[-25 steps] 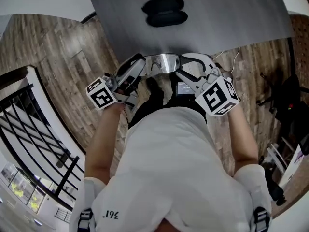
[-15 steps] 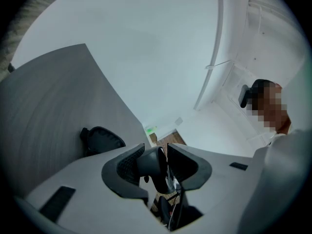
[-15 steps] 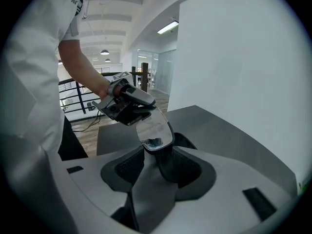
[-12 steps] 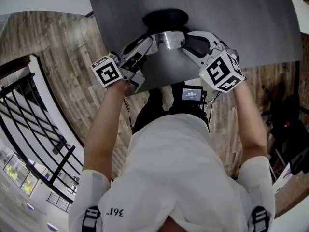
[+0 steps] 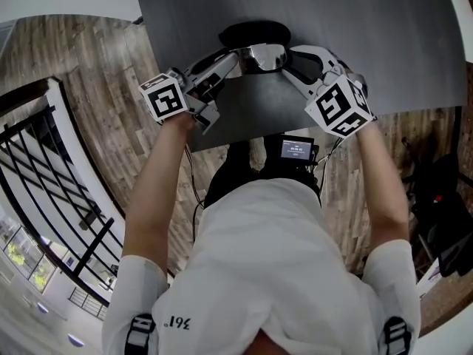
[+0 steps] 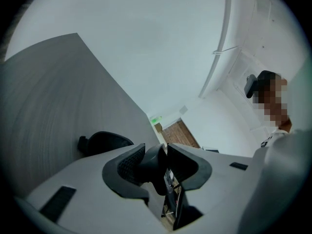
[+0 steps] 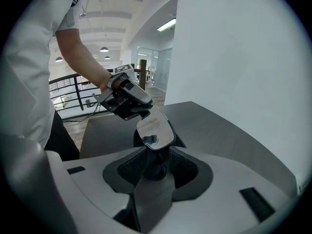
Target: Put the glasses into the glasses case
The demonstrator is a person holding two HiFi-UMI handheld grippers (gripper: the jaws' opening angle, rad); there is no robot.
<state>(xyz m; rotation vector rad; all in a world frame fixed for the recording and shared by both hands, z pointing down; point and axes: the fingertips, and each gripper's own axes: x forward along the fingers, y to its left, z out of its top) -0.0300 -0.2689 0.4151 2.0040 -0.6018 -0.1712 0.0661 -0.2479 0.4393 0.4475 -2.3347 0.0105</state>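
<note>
A pair of glasses [image 5: 267, 56] with mirrored lenses hangs between my two grippers, right over the near rim of the black glasses case [image 5: 255, 30] on the grey table [image 5: 369, 43]. My left gripper [image 5: 238, 56] is shut on the glasses' left end, whose dark piece [image 6: 151, 162] sits between its pads, and the case [image 6: 105, 143] lies just beyond. My right gripper [image 5: 292, 59] is shut on the right end. Its jaws have just been closing on the dark arm, and the lens [image 7: 156, 128] stands up above the right gripper [image 7: 156, 167].
The table's near edge [image 5: 244, 135] runs under my forearms, with wooden floor below. A small device with a lit screen [image 5: 298, 149] hangs at my waist. A black railing [image 5: 44, 168] stands at the left. A person [image 6: 273, 96] stands by the white wall.
Both grippers have carried the glasses forward, from over the table's near edge to just above the case. The grip on both ends has stayed.
</note>
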